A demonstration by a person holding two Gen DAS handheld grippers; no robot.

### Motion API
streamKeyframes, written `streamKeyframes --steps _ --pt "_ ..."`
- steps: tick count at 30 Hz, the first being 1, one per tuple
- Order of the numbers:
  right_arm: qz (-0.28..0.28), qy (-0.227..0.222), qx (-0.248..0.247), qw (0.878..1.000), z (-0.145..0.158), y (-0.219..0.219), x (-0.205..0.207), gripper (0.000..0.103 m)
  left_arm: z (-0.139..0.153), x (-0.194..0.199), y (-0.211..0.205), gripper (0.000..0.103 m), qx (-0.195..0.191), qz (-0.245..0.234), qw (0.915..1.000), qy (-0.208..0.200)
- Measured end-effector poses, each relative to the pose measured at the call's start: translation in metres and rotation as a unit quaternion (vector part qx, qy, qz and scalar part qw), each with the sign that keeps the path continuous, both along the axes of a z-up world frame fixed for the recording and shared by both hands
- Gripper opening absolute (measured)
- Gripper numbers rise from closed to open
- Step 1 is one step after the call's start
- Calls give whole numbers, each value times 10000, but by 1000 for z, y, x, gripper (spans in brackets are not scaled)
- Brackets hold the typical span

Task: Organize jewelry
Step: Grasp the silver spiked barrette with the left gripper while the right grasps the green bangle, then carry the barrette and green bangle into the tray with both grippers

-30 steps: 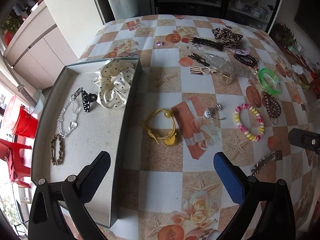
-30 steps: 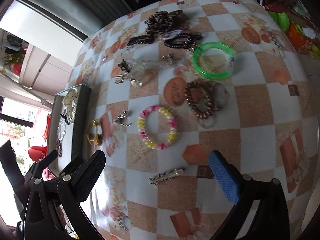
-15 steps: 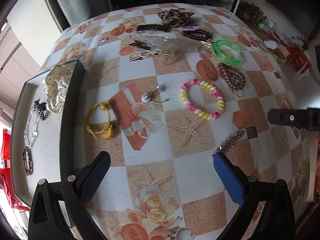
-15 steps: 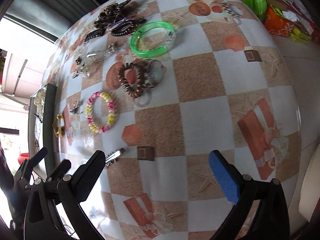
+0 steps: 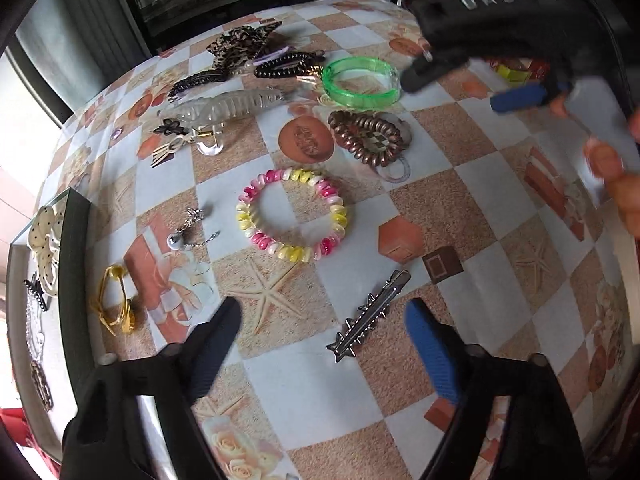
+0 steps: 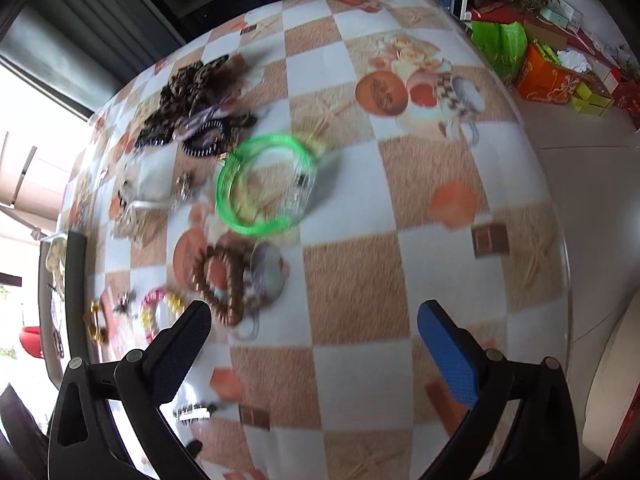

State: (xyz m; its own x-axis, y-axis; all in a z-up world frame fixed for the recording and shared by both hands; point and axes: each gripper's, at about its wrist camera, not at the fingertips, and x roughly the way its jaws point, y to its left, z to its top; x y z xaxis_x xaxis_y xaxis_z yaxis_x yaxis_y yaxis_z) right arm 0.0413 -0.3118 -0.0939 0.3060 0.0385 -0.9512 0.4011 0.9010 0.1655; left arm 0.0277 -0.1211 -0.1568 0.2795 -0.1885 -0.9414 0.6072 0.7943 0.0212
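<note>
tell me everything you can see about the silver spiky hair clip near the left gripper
The silver spiky hair clip is a long, narrow metal clip, shiny, with small pointed studs along its top and a flat plain tip at its far end. It lies flat and diagonal on the checkered tablecloth, across a brown and a white square. Nothing touches it: it rests alone between the open fingers of the left hand-held gripper, which is not gripping it. The right wrist view shows it only as a blur.
</note>
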Motion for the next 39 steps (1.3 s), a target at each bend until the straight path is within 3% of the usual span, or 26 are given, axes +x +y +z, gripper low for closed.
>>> streamKeyframes --steps 7,11,16,22,24,26,31,39 --pt "22 -9 -95 10000 -9 -6 36 91 -8 -3 -12 84 24 -81 10000 26" --pt "2 98 -204 9997 -18 -4 49 74 -14 -6 -14 76 -27 -71 9999 79" --pt "200 185 -751 9968 -19 9 59 63 -14 -10 -16 73 -85 -102 9999 103" --pt "363 233 -1090 9931 -18 15 58 39 -10 -20 -23 50 -160 -305 9993 137" --pt "345 217 -1063 9935 -18 14 59 23 -8 -23 -25 29 -182 -330 9992 138" --pt "293 206 -1025 9941 -18 11 58 12 -7 -23 -25 19 -207 -321 9991 175" --pt "109 82 -829 9965 -14 3 47 11 -1 -18 -17 13 -503 -194 9975 456" --pt "-31 -72 -522 9986 0 -2 27 11 12 -10 8 13 -854 180 9935 735"
